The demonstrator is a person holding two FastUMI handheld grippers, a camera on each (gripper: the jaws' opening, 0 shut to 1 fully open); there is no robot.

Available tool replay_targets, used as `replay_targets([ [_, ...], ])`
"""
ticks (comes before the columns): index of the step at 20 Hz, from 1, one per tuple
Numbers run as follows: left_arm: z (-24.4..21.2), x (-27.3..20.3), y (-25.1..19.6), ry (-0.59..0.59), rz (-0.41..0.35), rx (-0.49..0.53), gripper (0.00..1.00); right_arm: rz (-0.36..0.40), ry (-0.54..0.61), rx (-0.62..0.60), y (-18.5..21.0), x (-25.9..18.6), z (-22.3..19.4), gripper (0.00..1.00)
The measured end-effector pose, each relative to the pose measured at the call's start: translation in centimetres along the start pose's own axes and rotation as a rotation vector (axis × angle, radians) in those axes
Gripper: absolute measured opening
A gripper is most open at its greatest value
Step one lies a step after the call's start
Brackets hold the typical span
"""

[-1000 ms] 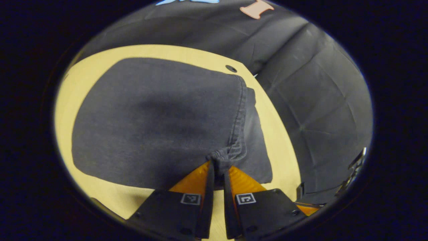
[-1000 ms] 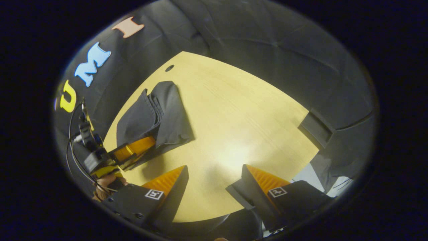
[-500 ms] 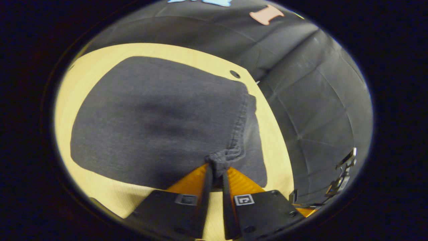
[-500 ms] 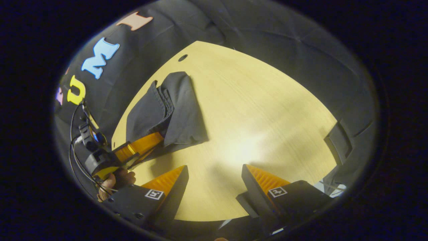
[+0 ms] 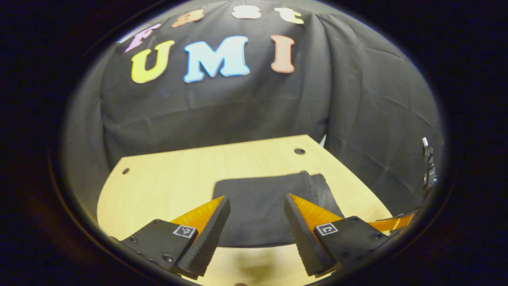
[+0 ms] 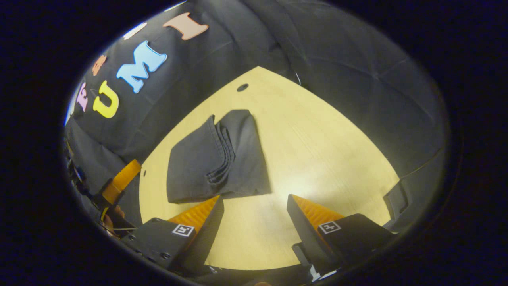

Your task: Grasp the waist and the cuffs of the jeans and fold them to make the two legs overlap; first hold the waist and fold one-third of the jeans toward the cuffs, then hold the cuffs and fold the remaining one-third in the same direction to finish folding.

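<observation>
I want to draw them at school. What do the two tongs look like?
Each of the tongs, left and right, has two wedge-shaped fingers with ridged inner faces, tapering to points. The fingers sit on dark, bolted blocks, each carrying a small square black-and-white marker. Farther off in the right gripper view, the left one trails thin cables.

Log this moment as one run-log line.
jeans: folded, flat on table | left tool: open, above jeans, holding nothing | right tool: open, over bare table | fold: looks finished
</observation>
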State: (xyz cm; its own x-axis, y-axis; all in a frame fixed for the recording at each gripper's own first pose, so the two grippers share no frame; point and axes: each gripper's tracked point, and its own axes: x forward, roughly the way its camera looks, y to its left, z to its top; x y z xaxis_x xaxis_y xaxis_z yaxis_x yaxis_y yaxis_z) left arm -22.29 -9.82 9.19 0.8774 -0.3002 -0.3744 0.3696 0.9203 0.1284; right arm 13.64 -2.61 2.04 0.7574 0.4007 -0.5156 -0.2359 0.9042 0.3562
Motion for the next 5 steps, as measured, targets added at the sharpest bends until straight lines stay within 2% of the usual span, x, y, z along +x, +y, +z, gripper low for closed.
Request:
replay_targets([
  [2,4.3,-4.6,2.8,-0.152,0.068,0.061,0.94,0.003,-0.144,-0.034,1.5,-4.0,3.4,0.97],
  [3,7.2,-7.0,4.1,-0.282,0.118,0.082,0.94,0.010,-0.252,-0.071,2.3,-6.8,5.6,0.97],
  [4,9.7,-9.2,4.9,-0.414,0.148,0.070,0.94,0.023,-0.396,-0.114,3.4,-9.9,8.1,0.97],
  [5,11.1,-11.0,5.3,-0.506,0.153,0.039,0.87,0.011,-0.548,-0.165,3.7,-13.2,10.3,0.97],
])
